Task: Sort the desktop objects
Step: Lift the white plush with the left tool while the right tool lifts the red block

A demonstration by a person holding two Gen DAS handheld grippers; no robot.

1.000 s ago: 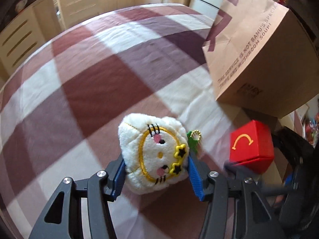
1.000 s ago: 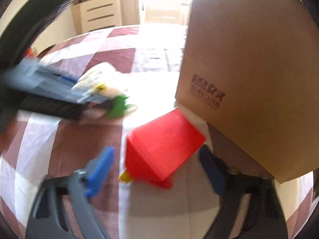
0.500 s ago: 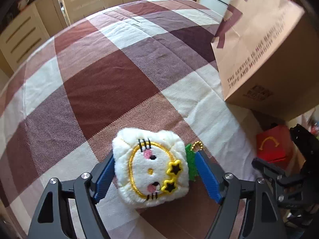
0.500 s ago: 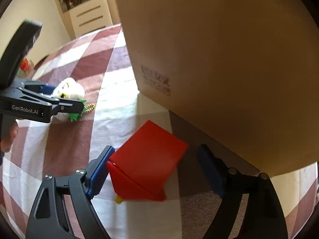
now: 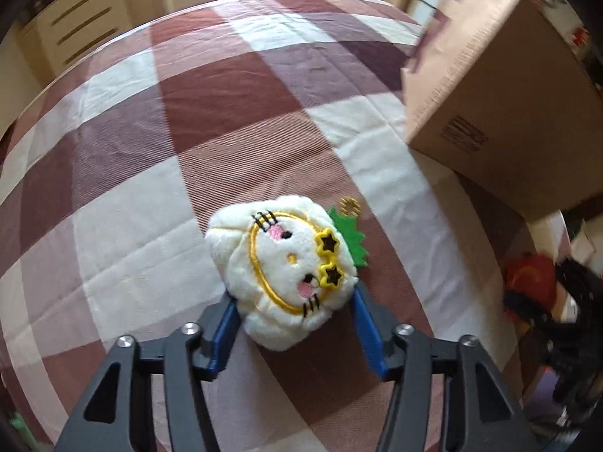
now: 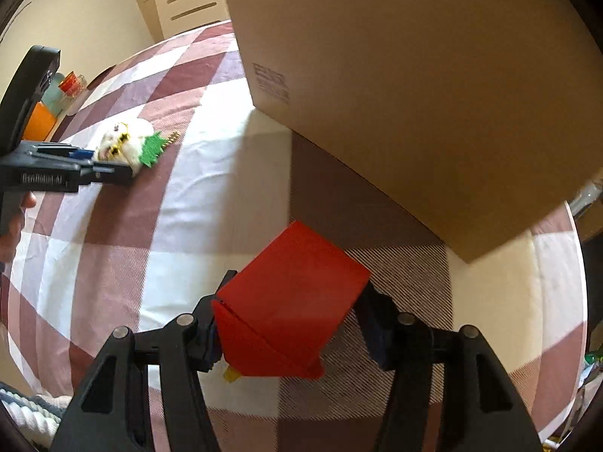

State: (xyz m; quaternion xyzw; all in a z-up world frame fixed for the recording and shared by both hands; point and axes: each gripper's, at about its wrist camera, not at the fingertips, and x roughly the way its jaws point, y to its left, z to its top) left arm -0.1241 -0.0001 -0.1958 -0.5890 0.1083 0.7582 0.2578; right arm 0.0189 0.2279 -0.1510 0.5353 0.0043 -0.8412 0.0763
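Note:
A white plush toy (image 5: 286, 271) with an embroidered face, a green tag and a gold chain lies on the checked tablecloth (image 5: 188, 132). It sits between the blue pads of my left gripper (image 5: 294, 297), whose jaws are closing and press on both its sides. The right wrist view shows the same toy (image 6: 120, 143) and left gripper (image 6: 105, 162) at the left. A red box (image 6: 286, 293) with a yellow handle lies tilted between the closing jaws of my right gripper (image 6: 296, 290). One pad is against its side, the other at its far corner.
A big cardboard box (image 6: 414, 94) stands on the table just behind the red box and right of the toy (image 5: 508, 94). The table's edge (image 6: 580, 301) runs close on the right. Orange and teal containers (image 6: 41, 120) stand beyond the far left edge. A hand (image 6: 15, 218) holds the left gripper.
Both grippers opened wider half a second ago and have closed in again. The right gripper has moved forward, so the red box lies deeper between its jaws. The left gripper shifted and rolled slightly.

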